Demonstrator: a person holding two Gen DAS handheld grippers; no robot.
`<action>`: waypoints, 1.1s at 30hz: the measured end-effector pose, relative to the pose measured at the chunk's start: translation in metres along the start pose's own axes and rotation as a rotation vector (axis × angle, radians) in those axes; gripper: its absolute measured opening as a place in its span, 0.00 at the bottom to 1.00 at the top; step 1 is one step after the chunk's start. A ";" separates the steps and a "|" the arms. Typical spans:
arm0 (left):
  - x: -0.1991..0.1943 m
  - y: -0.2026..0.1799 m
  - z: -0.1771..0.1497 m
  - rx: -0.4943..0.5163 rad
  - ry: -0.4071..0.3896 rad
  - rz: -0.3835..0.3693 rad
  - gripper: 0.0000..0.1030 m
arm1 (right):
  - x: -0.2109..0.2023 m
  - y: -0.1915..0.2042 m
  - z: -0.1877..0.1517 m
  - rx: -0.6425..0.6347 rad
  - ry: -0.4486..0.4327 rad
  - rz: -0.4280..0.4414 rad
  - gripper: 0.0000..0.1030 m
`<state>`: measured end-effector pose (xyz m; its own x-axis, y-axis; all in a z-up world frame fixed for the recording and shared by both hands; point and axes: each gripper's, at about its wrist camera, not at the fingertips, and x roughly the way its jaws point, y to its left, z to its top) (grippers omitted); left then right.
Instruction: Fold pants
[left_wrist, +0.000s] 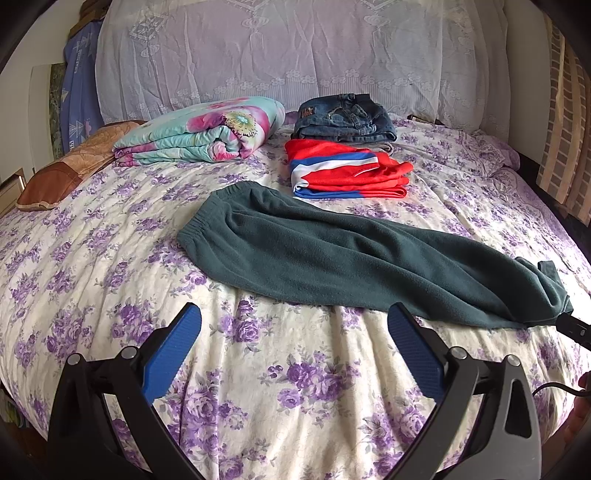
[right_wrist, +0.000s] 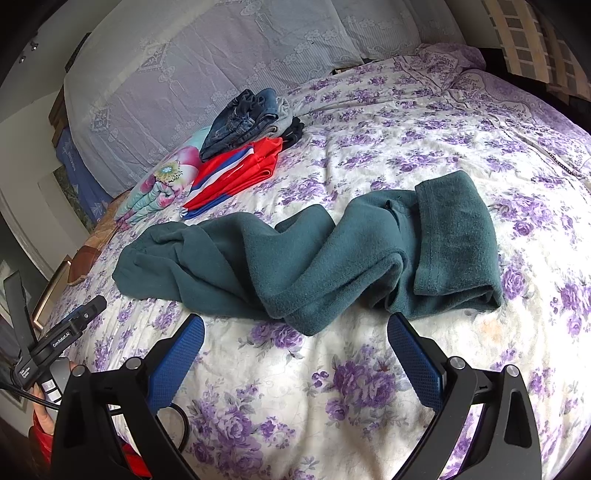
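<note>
Just beyond the fingertips of both tools, the dark green pants (left_wrist: 369, 266) lie on the purple-flowered bed (left_wrist: 110, 258). The left tool (left_wrist: 294, 314) hovers over bare sheet with its blue pads spread wide and nothing between them; the pants stretch ahead of it, elastic waistband to the left, leg ends trailing right. The right tool (right_wrist: 295, 325) is equally wide and unloaded, near the rumpled leg ends. Its view shows the leg cuff (right_wrist: 454, 236) doubled back on itself, which the left view barely shows. The left view alone shows the waistband plainly. Further back lie folded red-and-blue clothes (left_wrist: 347, 173), jeans (left_wrist: 343, 118) and a floral quilt (left_wrist: 199, 129).
</note>
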<state>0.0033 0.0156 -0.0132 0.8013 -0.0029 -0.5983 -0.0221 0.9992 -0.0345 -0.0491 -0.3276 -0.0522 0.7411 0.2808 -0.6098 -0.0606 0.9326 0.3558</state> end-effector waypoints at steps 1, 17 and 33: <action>0.000 0.000 0.000 0.000 0.000 0.000 0.96 | 0.000 0.000 0.000 0.001 -0.001 -0.002 0.97; 0.001 0.000 -0.001 0.001 0.003 -0.002 0.96 | -0.003 0.005 0.000 -0.010 -0.013 -0.017 0.97; 0.002 -0.002 -0.003 0.003 0.008 -0.001 0.96 | -0.003 0.004 0.000 -0.010 -0.012 -0.018 0.97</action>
<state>0.0034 0.0139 -0.0165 0.7963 -0.0042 -0.6049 -0.0197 0.9993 -0.0329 -0.0515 -0.3244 -0.0489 0.7501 0.2611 -0.6075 -0.0538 0.9398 0.3376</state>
